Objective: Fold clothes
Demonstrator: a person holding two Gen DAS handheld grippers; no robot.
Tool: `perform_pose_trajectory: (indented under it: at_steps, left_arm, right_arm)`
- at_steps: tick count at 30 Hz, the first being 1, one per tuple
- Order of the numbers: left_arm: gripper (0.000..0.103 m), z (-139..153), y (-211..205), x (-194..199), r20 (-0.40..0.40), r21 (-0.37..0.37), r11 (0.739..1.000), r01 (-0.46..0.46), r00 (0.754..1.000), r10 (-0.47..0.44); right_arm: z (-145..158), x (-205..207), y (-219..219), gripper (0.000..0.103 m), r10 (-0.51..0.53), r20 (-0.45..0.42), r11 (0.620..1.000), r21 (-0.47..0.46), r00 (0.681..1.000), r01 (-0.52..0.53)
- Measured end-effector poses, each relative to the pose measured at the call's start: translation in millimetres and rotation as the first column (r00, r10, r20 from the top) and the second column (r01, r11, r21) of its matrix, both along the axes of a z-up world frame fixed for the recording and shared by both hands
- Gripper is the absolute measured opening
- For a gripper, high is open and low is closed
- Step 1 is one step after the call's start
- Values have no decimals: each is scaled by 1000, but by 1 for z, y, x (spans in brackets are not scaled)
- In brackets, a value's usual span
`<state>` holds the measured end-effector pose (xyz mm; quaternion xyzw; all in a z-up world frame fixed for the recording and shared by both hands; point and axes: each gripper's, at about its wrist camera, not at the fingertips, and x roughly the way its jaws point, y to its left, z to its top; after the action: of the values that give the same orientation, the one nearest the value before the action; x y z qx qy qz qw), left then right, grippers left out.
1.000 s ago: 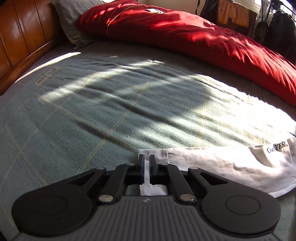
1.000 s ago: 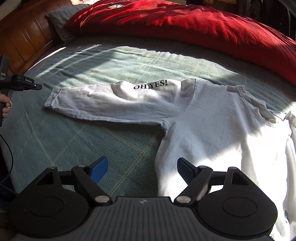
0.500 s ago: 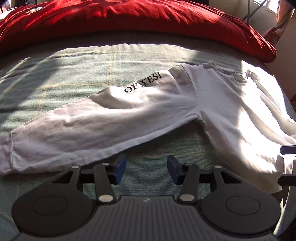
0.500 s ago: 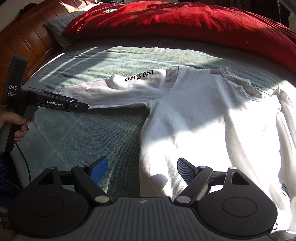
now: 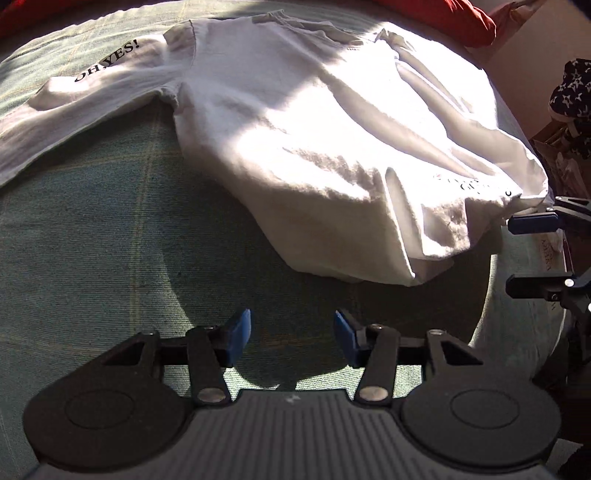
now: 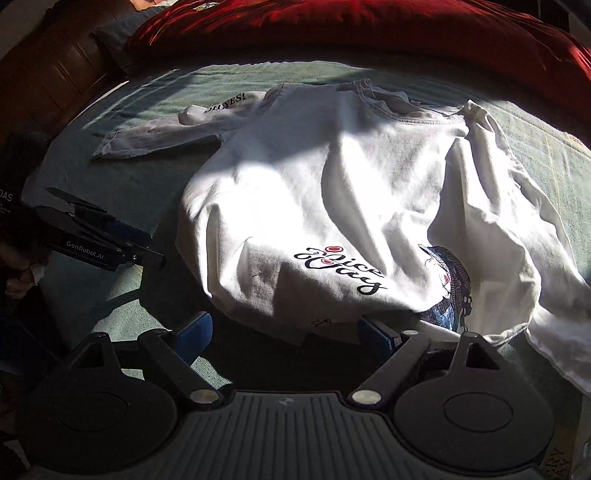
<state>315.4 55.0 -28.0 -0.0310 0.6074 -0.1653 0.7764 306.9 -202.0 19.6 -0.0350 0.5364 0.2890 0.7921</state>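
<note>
A white long-sleeved shirt (image 5: pixel 314 122) (image 6: pixel 332 192) lies spread on the green bedspread (image 5: pixel 103 236) (image 6: pixel 122 188). One sleeve printed "OH,YES!" (image 5: pixel 107 61) (image 6: pixel 225 105) stretches to the left. My left gripper (image 5: pixel 291 334) is open above bare bedspread, just short of the shirt's hem, with nothing between its fingers. My right gripper (image 6: pixel 284 330) is open at the near hem, close to the "Nice Day" print (image 6: pixel 340 271). Each gripper also appears in the other's view: the right gripper (image 5: pixel 532 254) at the shirt's right hem corner, the left gripper (image 6: pixel 147 245) left of the shirt.
A red duvet (image 6: pixel 369 33) is bunched along the far side of the bed. A wooden headboard (image 6: pixel 55 74) and a grey pillow (image 6: pixel 118 44) stand at far left. A person's hand (image 6: pixel 18 280) holds the left gripper. A star-patterned cloth (image 5: pixel 572 88) lies off the bed's right edge.
My left gripper let go of the sleeve cuff, opened, and swung right to the shirt's hem. The right gripper stayed open and moved in close to the hem.
</note>
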Motion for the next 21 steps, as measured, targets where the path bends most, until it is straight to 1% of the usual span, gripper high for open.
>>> perform_pose_trajectory:
  at_steps: [2, 6, 8, 10, 12, 14, 16, 19, 21]
  left_arm:
    - [50, -4, -18, -3, 6, -12, 999, 46, 999, -46]
    - [50, -12, -41, 10, 25, -37, 993, 108, 994, -107]
    - [50, -10, -43, 21, 41, -65, 992, 108, 994, -105]
    - [50, -7, -42, 31, 46, -68, 993, 101, 994, -98]
    - [50, 3, -41, 37, 69, -75, 993, 90, 994, -85]
    - [50, 17, -36, 45, 110, -84, 993, 82, 991, -73]
    - [50, 32, -31, 55, 160, -91, 993, 77, 985, -62]
    - [54, 44, -23, 81, 225, -86, 993, 78, 973, -57]
    - [54, 42, -21, 104, 254, -73, 994, 81, 965, -60]
  right_arm:
    - [-8, -1, -6, 89, 31, -15, 999, -13, 999, -32]
    - [-29, 6, -9, 90, 66, -56, 996, -58, 996, -70]
    - [-33, 12, -7, 90, 68, -61, 995, -72, 996, -73]
    - [-36, 18, -5, 90, 70, -67, 993, -87, 995, -76]
    - [-40, 24, -4, 90, 72, -72, 992, -101, 995, -80]
    - [-29, 29, -5, 90, 67, -48, 995, -71, 997, -70]
    - [-16, 36, -4, 90, 57, 4, 997, -53, 998, -57]
    - [-3, 54, -1, 90, 31, 60, 999, -34, 998, -29]
    - [-2, 70, 1, 90, 20, 93, 999, -40, 995, -17]
